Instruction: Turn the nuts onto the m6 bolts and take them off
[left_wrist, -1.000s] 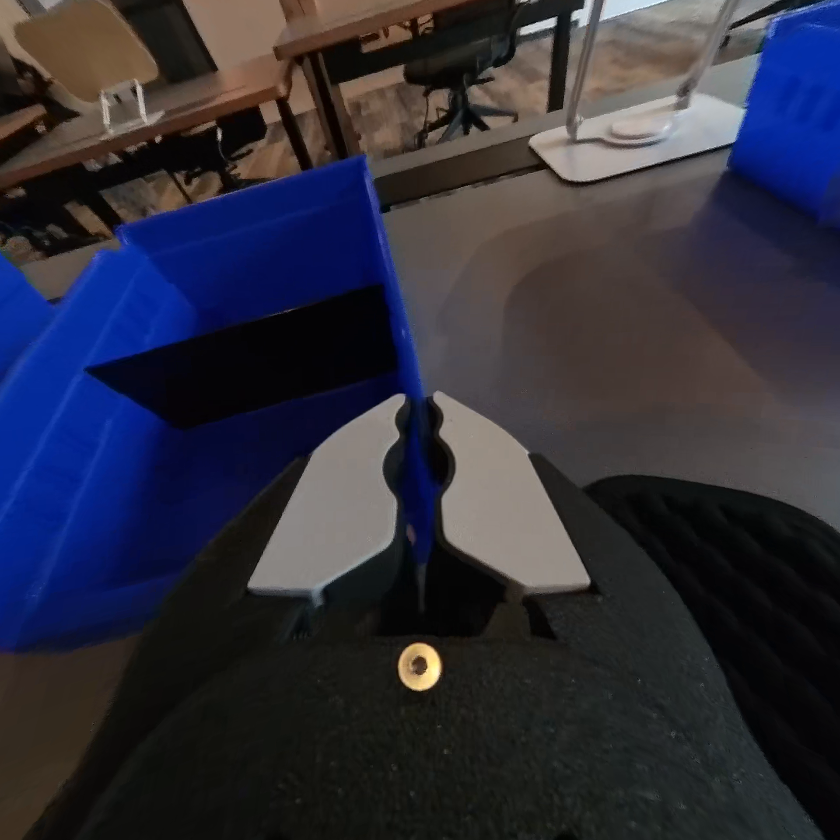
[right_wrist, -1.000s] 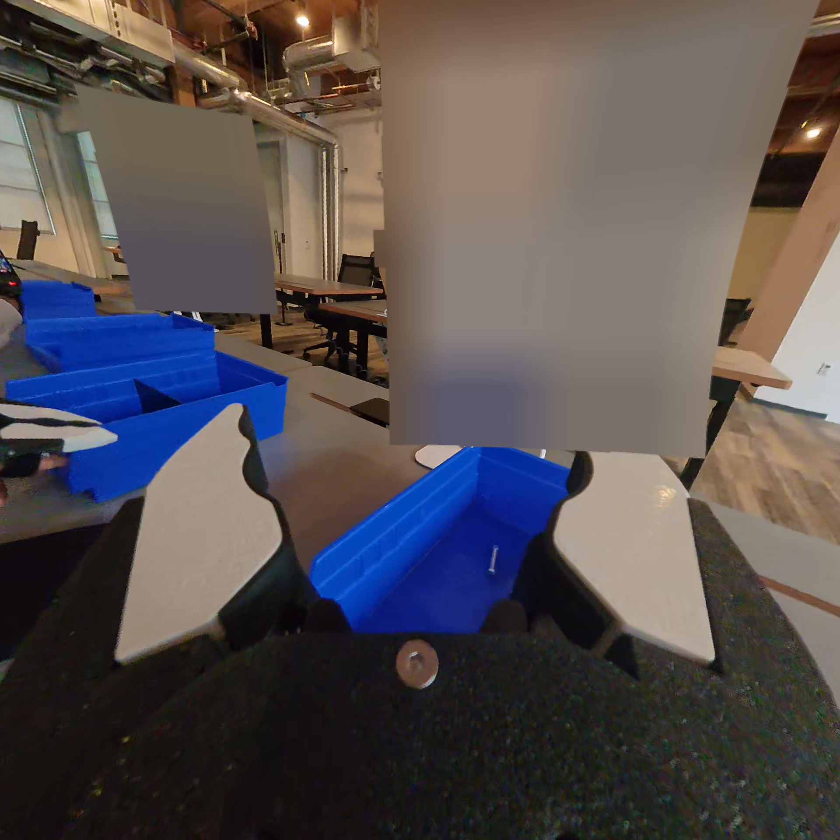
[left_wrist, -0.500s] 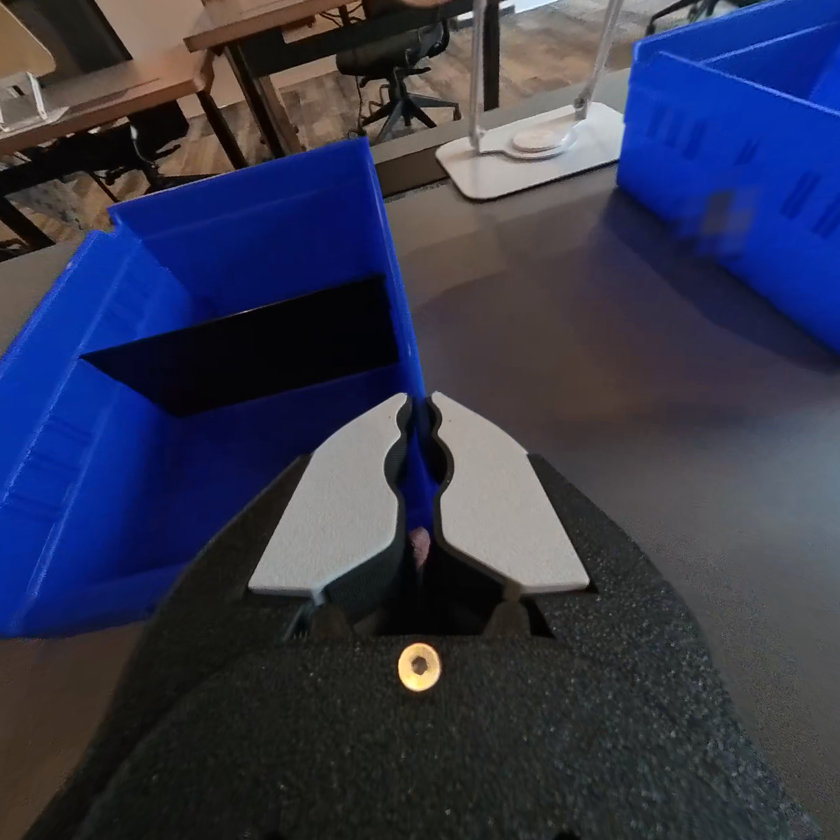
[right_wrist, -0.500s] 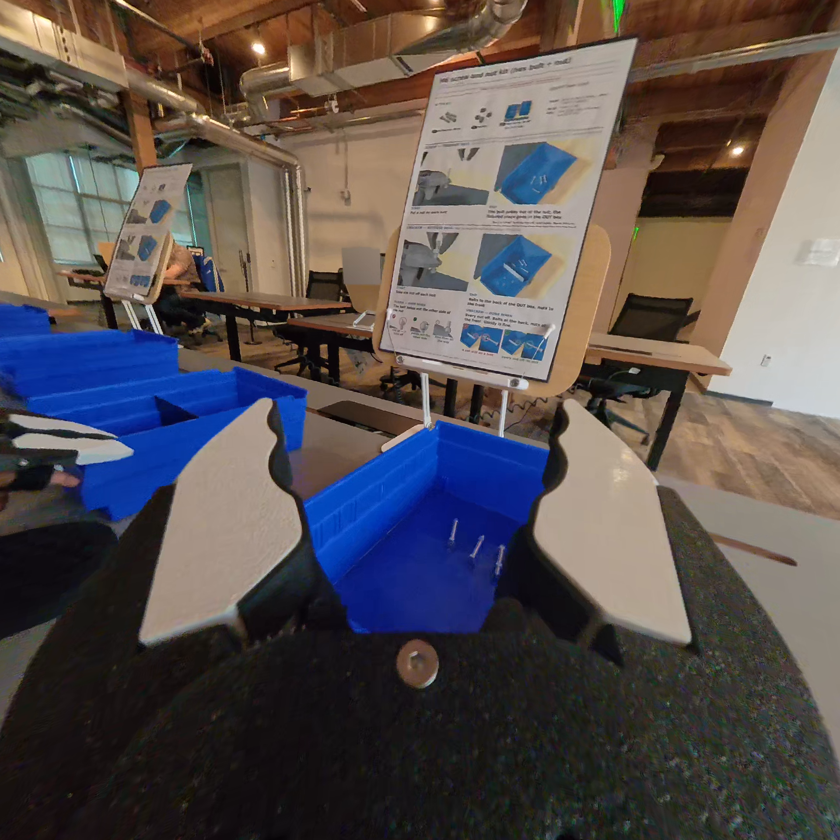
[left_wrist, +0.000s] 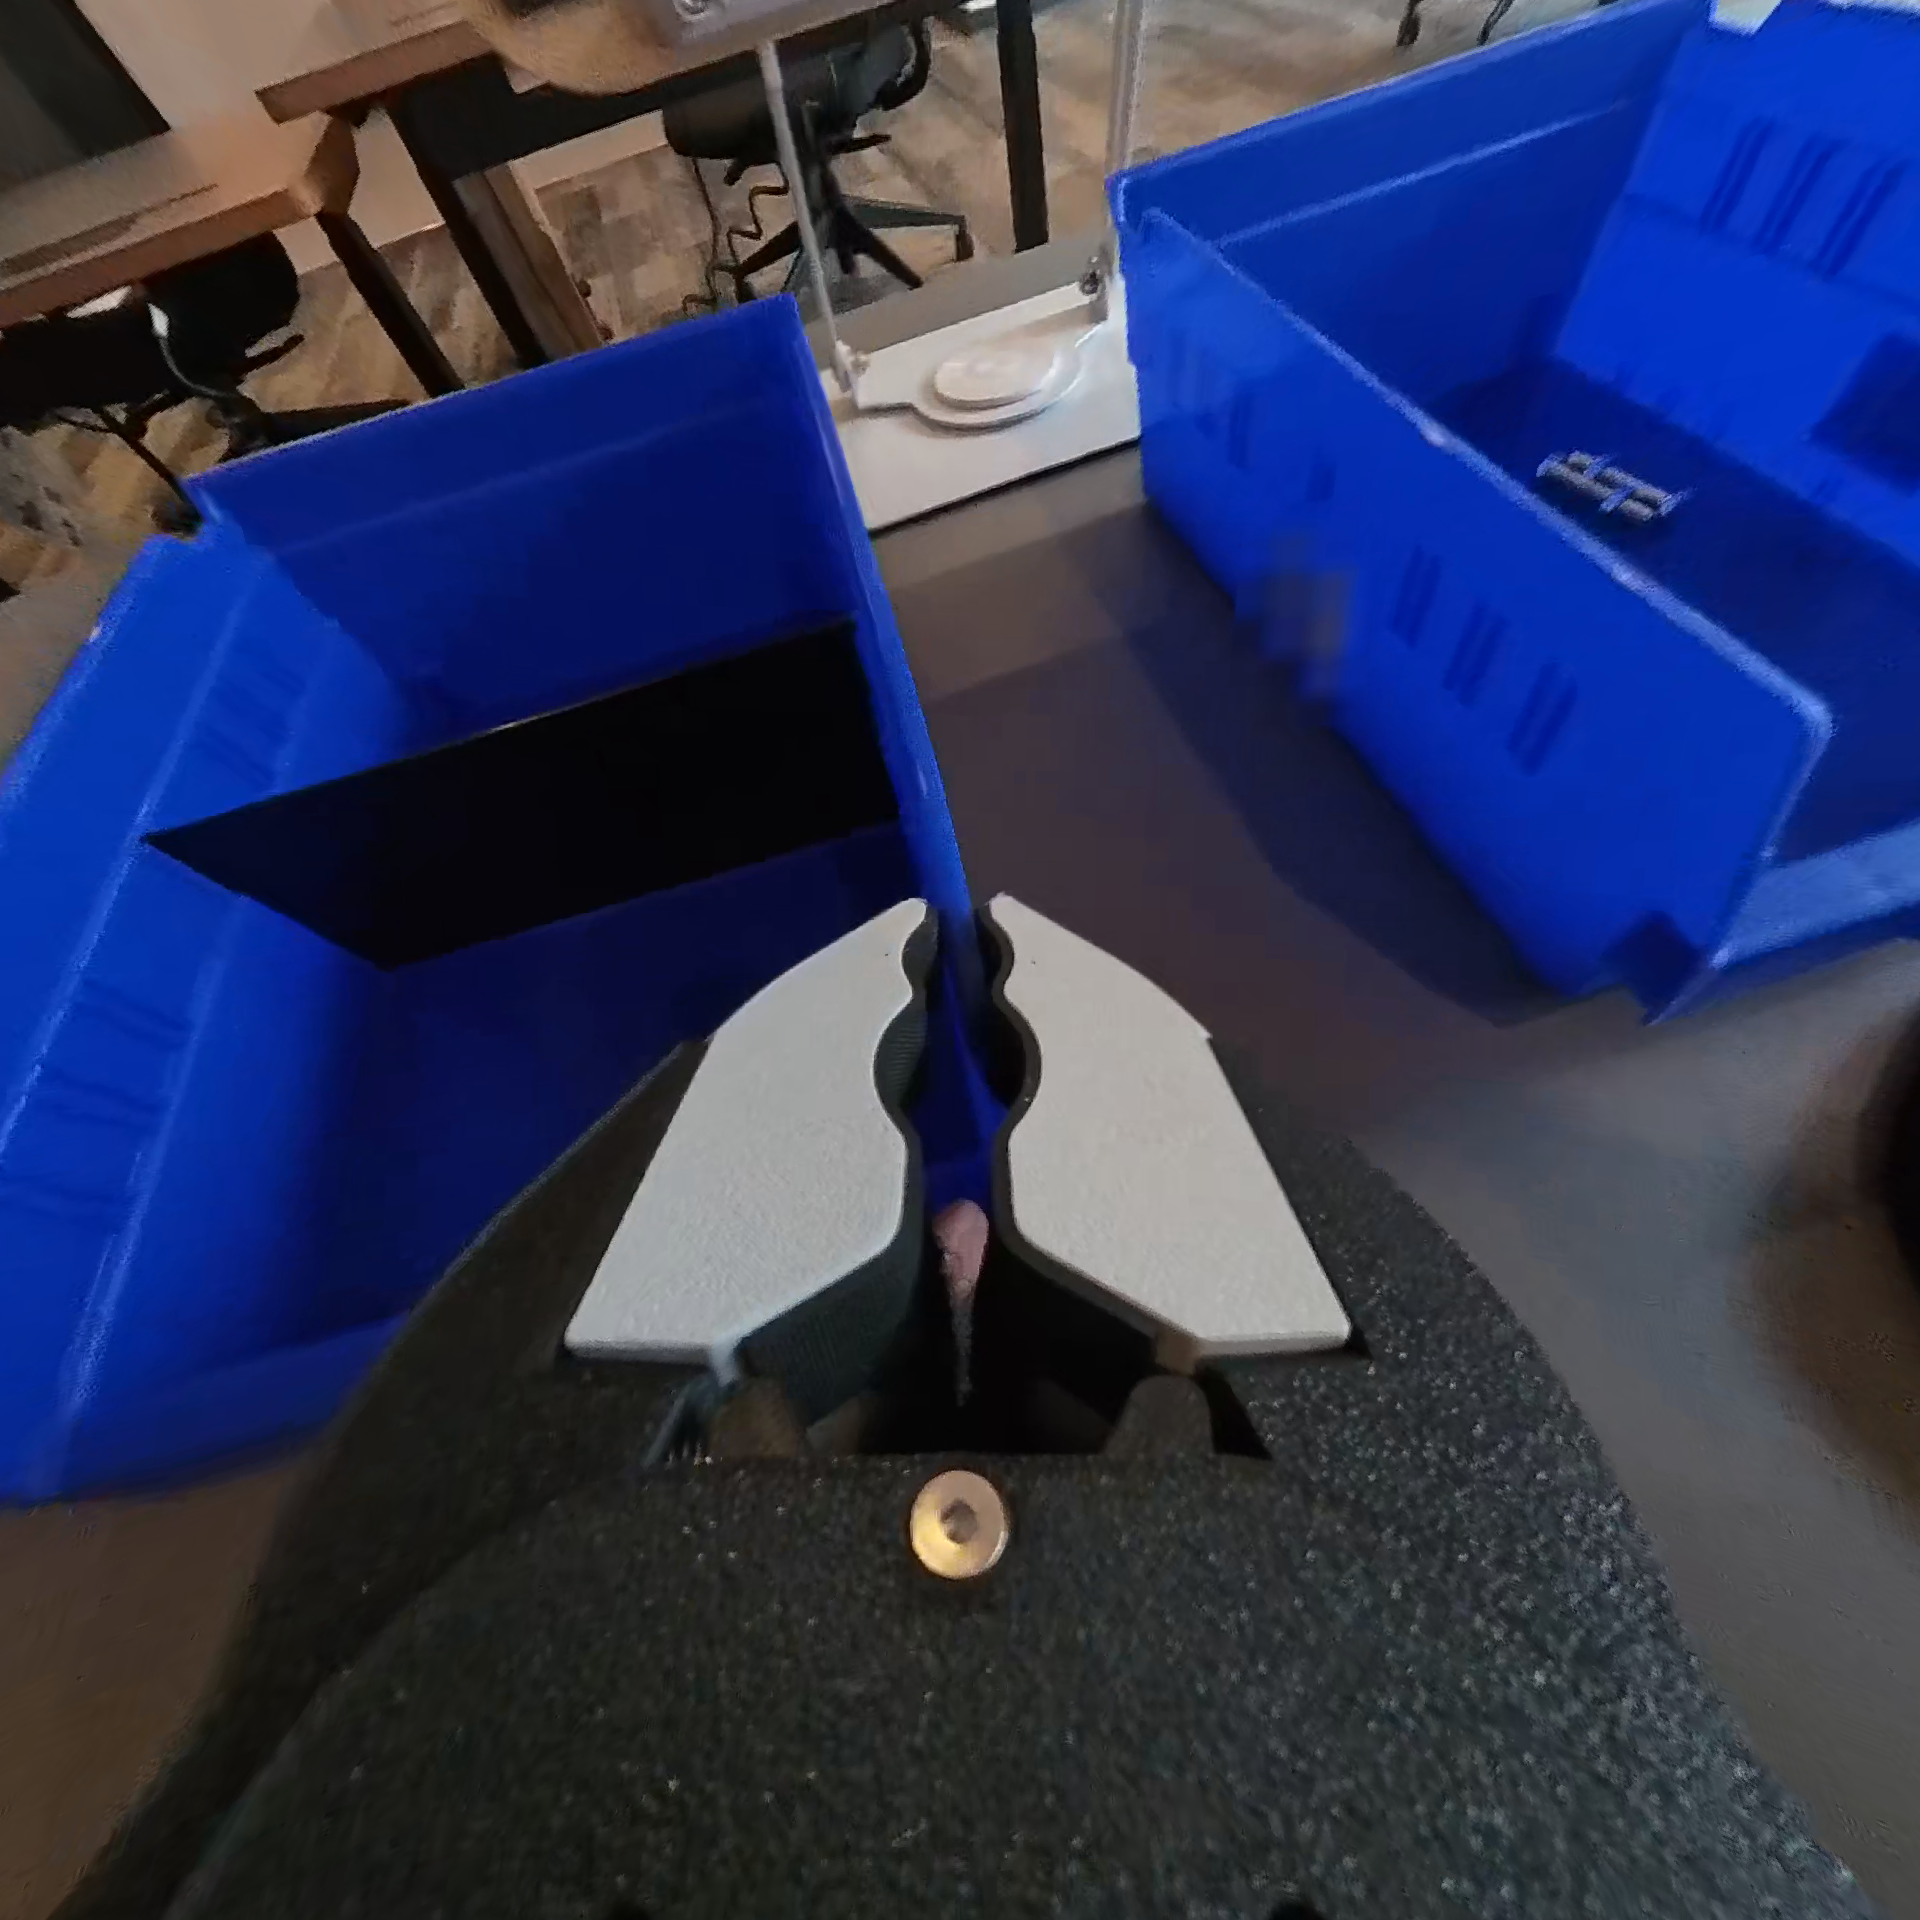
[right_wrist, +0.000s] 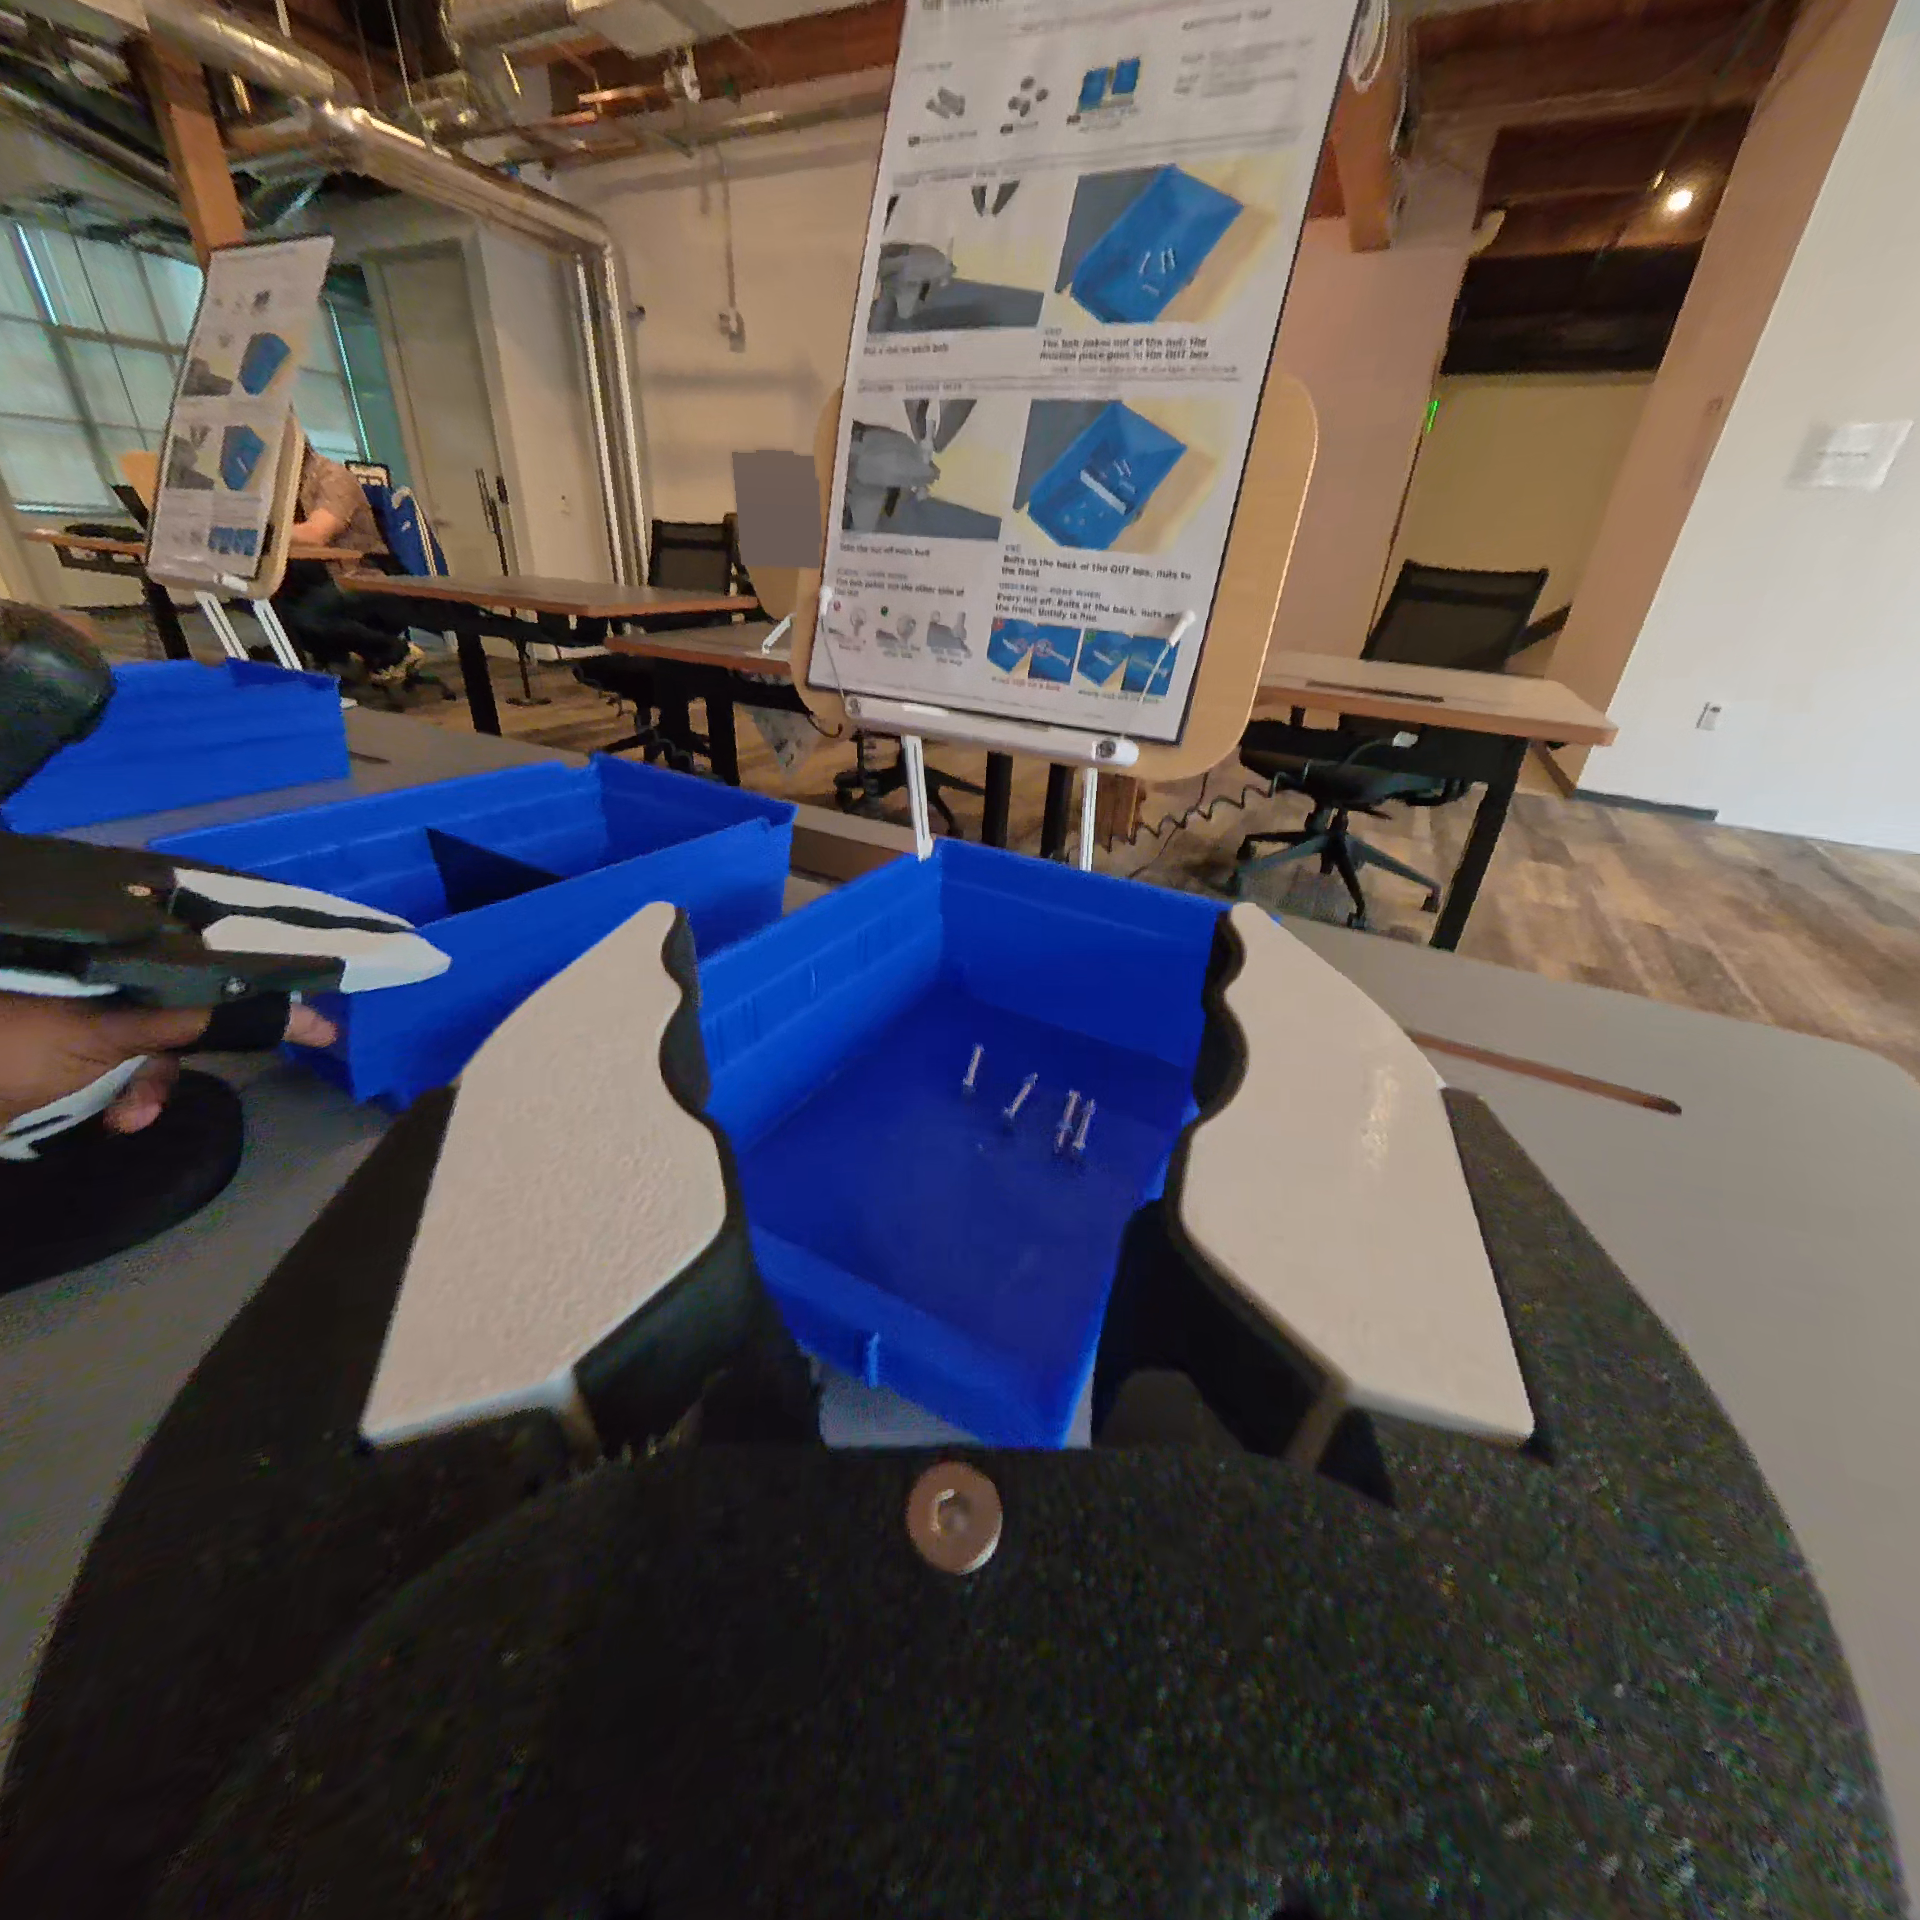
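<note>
Left tool (left_wrist: 961, 914) clamps the divided bin's wall (left_wrist: 914, 727), hiding its near end; right tool (right_wrist: 951, 935) gapes, bolts (right_wrist: 1029, 1107) tiny

The left wrist view looks down along its fingers, close over the divided blue plastic bin (left_wrist: 436, 644). The right wrist view faces level across the undivided blue plastic bin (right_wrist: 935, 1226), right of the divided one. Both views show both bins.

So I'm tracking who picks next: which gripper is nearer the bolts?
Right. The right gripper is open, facing the bolts in their bin; the left gripper clamps the divided bin's wall.
</note>
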